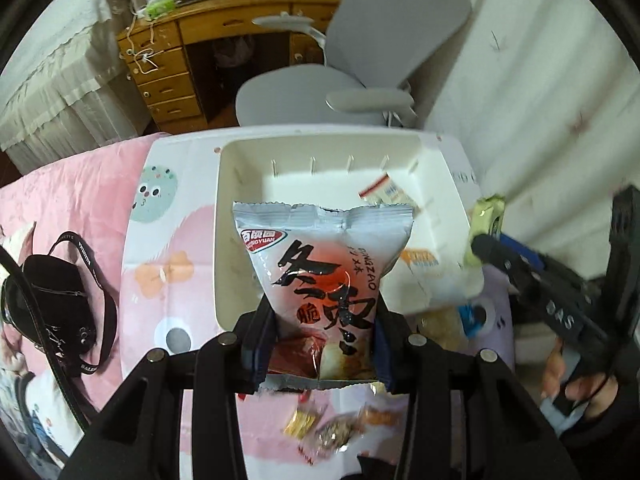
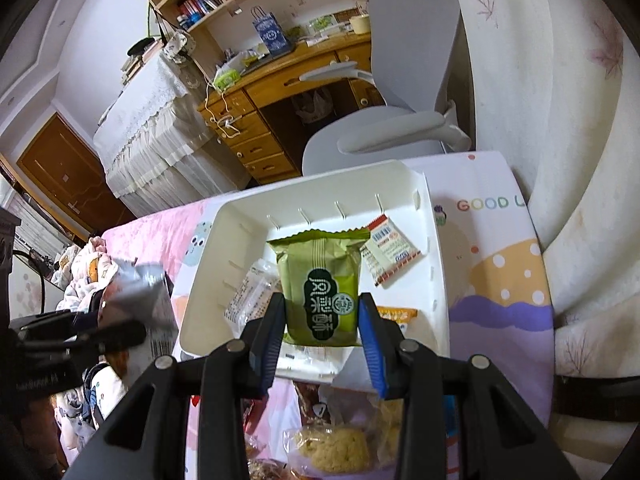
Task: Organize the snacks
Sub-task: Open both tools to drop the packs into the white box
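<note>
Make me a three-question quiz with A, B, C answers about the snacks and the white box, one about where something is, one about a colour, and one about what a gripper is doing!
1. Where is the small red-and-white packet?
A. inside the white bin
B. on the grey chair
C. on the wooden desk

2. What colour is the snack pack in the right gripper?
A. blue
B. green
C. purple

3. What is the left gripper doing?
A. hanging open with nothing in it
B. gripping a black bag
C. gripping the silver-and-red snack bag

Answers:
1. A, the packet lies by the bin's far right wall.
2. B, the green pack sits between the right gripper's blue pads.
3. C, both pads press the snack bag's sides, above the bin.
</note>
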`<state>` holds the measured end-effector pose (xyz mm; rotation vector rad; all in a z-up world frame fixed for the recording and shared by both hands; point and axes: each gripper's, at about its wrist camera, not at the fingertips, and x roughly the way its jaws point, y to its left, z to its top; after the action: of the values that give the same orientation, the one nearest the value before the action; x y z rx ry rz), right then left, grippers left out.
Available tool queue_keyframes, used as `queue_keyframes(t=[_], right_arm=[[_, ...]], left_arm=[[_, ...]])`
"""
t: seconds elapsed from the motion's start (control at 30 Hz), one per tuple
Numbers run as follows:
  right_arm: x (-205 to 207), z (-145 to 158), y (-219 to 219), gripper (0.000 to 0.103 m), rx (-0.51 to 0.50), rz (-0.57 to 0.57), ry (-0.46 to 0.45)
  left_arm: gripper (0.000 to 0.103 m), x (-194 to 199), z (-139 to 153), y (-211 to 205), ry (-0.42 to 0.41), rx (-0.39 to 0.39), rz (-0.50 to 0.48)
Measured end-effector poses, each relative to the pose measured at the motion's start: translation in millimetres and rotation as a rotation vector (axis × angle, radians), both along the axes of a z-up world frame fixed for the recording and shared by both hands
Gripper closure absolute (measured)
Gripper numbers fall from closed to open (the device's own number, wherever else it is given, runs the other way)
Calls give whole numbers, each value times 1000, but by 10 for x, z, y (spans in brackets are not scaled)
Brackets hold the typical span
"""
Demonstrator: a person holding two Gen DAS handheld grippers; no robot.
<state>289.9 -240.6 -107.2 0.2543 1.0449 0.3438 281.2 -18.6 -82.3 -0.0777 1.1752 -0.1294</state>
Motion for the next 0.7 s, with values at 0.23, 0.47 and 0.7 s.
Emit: queue_keyframes(t=[0.23, 0.47, 0.7], right_arm=[[-43, 13, -41, 48, 0, -13, 25], [-169, 78, -60, 48, 4, -26, 14], [-381, 154, 17, 48, -6, -26, -7]], left_arm=[[32, 15, 43, 82, -12, -16, 63], [32, -99, 58, 67, 14, 4, 61], [32, -311, 41, 105, 65, -10, 23]])
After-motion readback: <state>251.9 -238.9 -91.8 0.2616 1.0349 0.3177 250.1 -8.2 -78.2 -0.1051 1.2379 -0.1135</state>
